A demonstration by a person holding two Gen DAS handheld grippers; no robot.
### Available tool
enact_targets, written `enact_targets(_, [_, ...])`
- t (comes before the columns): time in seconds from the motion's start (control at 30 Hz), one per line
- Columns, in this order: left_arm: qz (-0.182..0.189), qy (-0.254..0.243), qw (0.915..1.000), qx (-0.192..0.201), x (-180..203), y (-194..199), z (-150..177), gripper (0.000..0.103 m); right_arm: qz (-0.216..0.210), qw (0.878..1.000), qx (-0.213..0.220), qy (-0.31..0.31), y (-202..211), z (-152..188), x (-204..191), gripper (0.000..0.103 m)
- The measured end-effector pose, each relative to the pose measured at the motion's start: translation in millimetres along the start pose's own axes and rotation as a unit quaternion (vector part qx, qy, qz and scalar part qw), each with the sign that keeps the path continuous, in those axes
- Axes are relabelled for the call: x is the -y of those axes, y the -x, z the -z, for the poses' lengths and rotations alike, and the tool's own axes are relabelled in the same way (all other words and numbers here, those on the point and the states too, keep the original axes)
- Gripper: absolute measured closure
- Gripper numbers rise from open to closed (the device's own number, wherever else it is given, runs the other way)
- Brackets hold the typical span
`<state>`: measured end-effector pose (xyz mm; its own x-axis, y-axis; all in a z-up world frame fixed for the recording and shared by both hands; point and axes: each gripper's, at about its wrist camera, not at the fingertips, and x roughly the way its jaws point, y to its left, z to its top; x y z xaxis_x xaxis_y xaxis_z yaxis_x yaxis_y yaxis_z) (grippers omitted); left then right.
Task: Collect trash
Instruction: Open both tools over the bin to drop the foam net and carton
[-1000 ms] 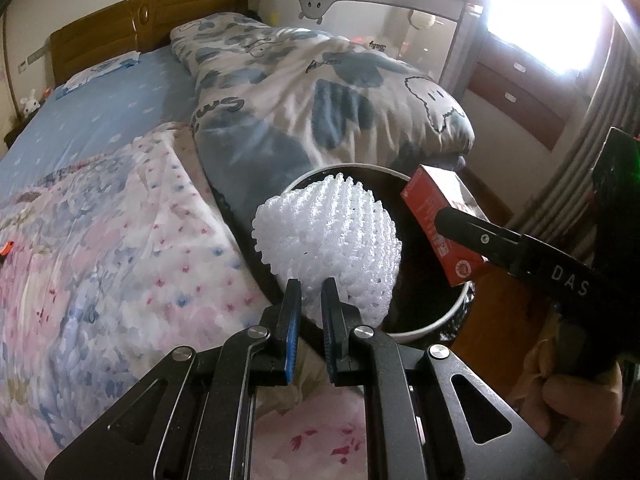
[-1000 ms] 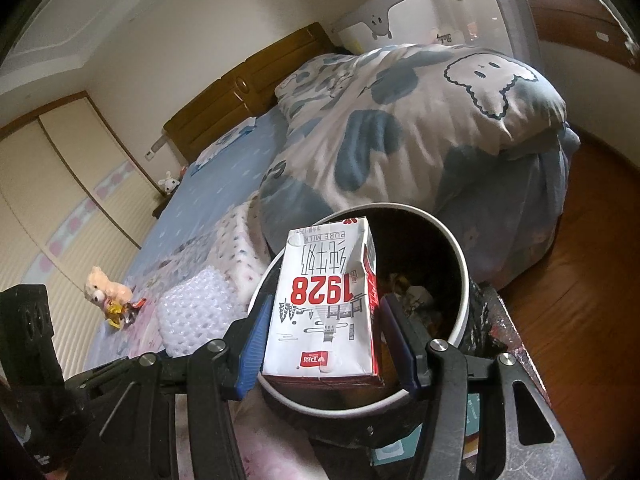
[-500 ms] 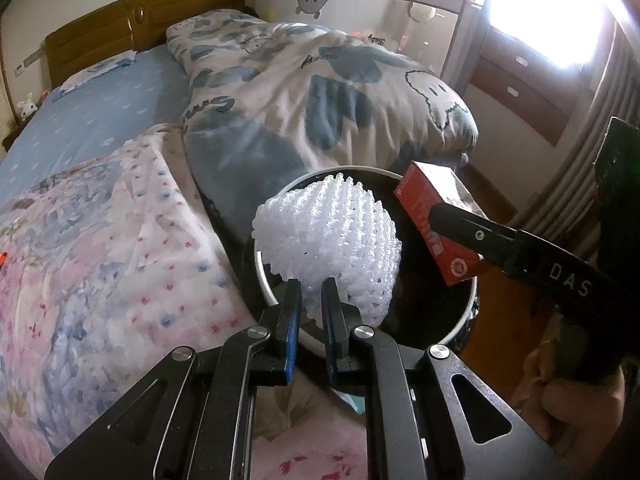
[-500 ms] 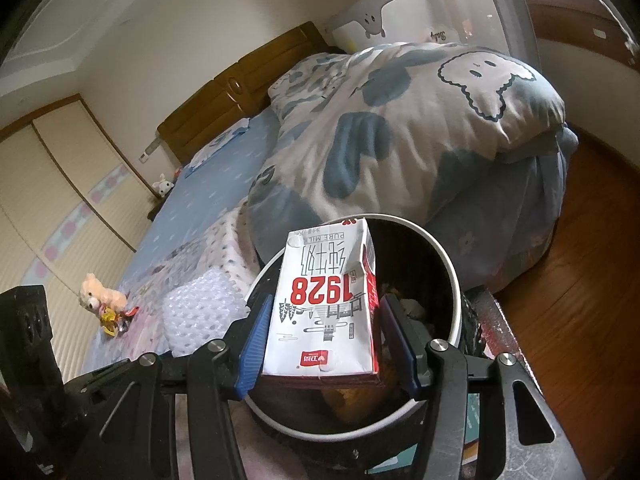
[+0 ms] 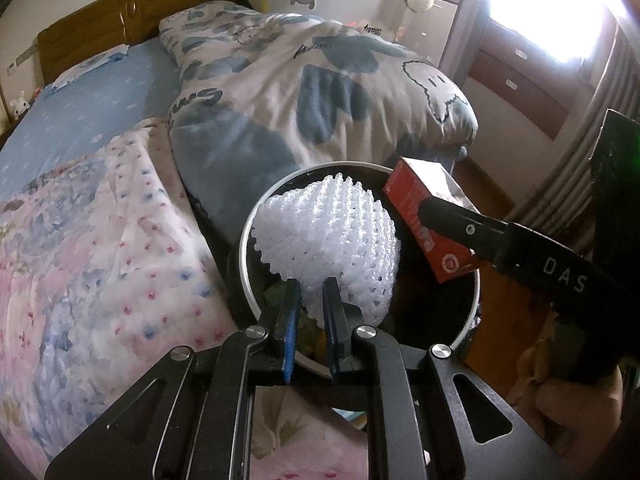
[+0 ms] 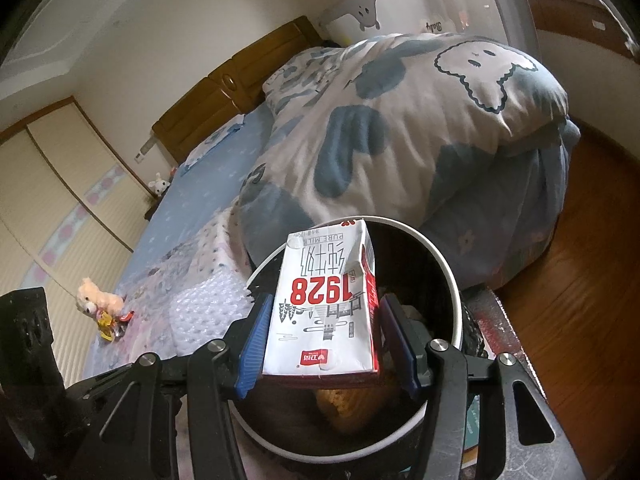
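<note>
Beside the bed [image 5: 100,240], over the trash bin [image 5: 248,236], my left gripper [image 5: 308,300] pinches the foam net [image 5: 328,232] narrowly and my right gripper [image 6: 326,344] clamps the milk carton [image 6: 324,300]; dropped together, they may collide and spill past the near rim.

The foam net [image 5: 332,232] and milk carton [image 6: 326,300] are crowding the bin [image 5: 245,240] mouth; the bed [image 5: 100,220] is blocking its left, the floor [image 6: 580,280] lying open right.

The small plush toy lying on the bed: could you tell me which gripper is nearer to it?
Left. The left gripper, holding the white foam net, is on the bed side of the trash bin; the right gripper is farther from the plush toy.
</note>
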<state>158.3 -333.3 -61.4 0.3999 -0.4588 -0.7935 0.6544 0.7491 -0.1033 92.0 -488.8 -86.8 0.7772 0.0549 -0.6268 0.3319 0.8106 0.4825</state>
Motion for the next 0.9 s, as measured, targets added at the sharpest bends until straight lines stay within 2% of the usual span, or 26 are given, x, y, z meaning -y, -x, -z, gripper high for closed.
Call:
enact_targets(0.23, [0.001,0.002,1.0,-0.005,-1.0,-5.7,-0.3,0.089,0.002,1.0,0.0,-0.001,-2.8,-2.3,2.2,0.048])
enact_targets(0.33, [0.007,0.007,0.9999,-0.003,-1.8,-4.4,-1.2,0.078,0.003,1.0,0.0,-0.002,-3.9,-3.2,2.3,0.046])
enact_targets(0.4, [0.004,0.006,1.0,-0.001,-1.6,-2.2,-0.2,0.063,0.004,1.0,0.003,-0.005,-3.3,-4.2,2.9,0.045])
enact_targets(0.47, [0.0,0.006,1.0,0.003,-2.6,0.8,2.4,0.058,0.004,1.0,0.005,-0.011,-2.9,-5.2,4.0,0.04])
enact_targets(0.53, [0.0,0.011,0.9999,0.003,-7.2,4.4,6.9,0.058,0.006,1.0,0.011,-0.015,0.2,-5.4,3.8,0.034])
enact_targets(0.63, [-0.003,0.025,0.9997,0.002,-18.4,10.7,15.6,0.053,0.004,1.0,0.015,-0.016,4.0,-4.9,1.1,0.031])
enact_targets(0.73, [-0.009,0.043,0.999,0.008,-34.8,20.8,27.5,0.049,0.0,1.0,0.018,-0.018,7.7,-0.7,-5.4,0.022])
enact_targets(0.9, [-0.033,0.083,0.9957,0.022,-73.6,42.4,53.5,0.041,-0.023,1.0,0.007,-0.003,7.5,15.9,-31.9,0.02])
